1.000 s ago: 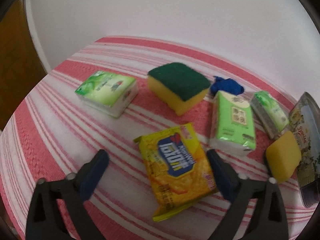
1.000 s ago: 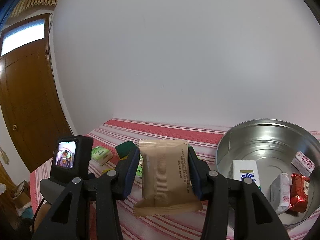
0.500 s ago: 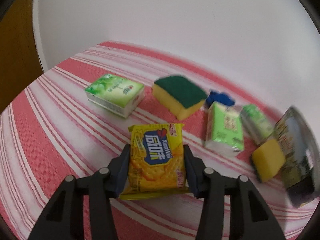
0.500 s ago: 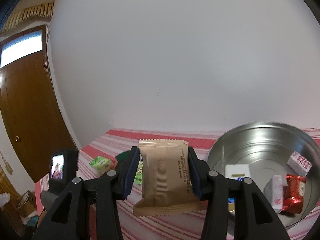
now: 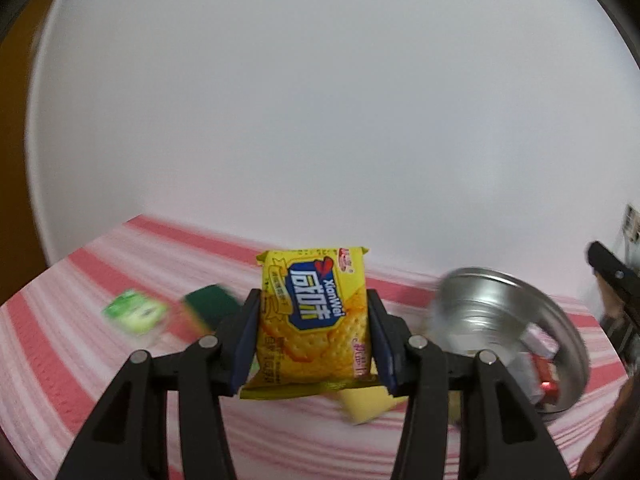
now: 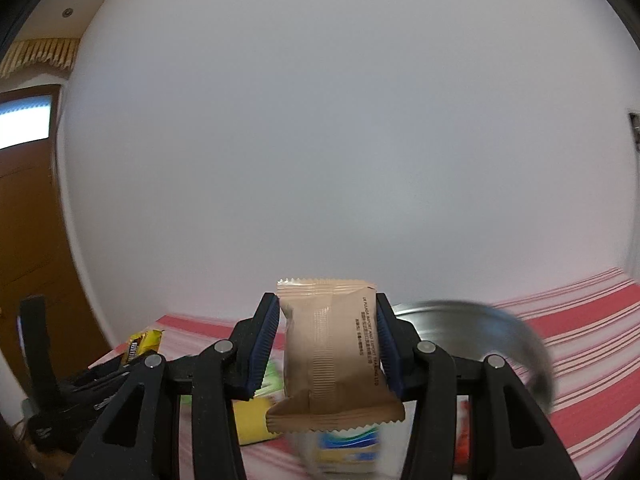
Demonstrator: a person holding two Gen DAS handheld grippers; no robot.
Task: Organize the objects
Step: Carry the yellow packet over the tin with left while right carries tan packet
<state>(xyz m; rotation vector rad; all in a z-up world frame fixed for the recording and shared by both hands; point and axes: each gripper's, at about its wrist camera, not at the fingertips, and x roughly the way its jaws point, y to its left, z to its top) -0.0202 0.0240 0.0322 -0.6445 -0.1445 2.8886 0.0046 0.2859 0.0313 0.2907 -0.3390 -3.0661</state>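
Note:
My left gripper (image 5: 314,322) is shut on a yellow cracker packet (image 5: 316,320) with a blue label, held upright above the red-and-white striped cloth (image 5: 80,352). To its right stands a round metal tin (image 5: 560,320) with small packets inside. My right gripper (image 6: 326,344) is shut on a tan snack packet (image 6: 332,352), lifted in front of the tin (image 6: 520,332). The left gripper with the yellow packet (image 6: 142,344) shows at the left of the right wrist view.
On the cloth lie a green tissue pack (image 5: 134,312), a green-topped sponge (image 5: 210,304) and a yellow sponge (image 5: 368,402). A white wall rises behind the table. A brown door (image 6: 32,248) stands at the left.
My left gripper closed on the yellow cracker packet and lifted it off the cloth, swinging right toward the tin. My right gripper carried the tan packet up and to the right.

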